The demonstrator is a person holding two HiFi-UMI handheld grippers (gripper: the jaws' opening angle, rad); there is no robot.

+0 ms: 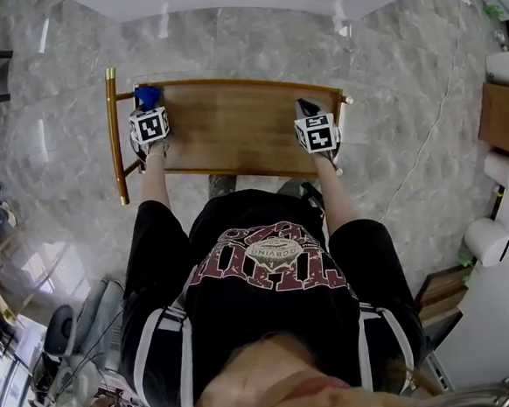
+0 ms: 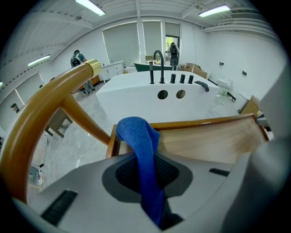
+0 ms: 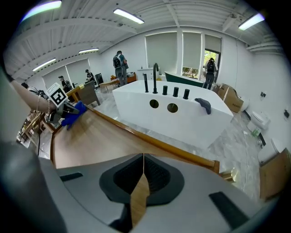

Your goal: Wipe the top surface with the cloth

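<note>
Cloth [image 2: 142,150], blue, sits pinched in the left gripper [image 1: 149,120] above the left end of the wooden top surface [image 1: 231,125], seemingly poised to start wiping. The right gripper [image 3: 142,177], jaws together on nothing, hovers over the right end. Beyond stands a white bathtub [image 3: 177,116].

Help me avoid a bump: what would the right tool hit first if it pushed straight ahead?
Probably the raised wooden rim along the far edge; if it clears that, the white bathtub beyond. Depth is hard to judge.
</note>
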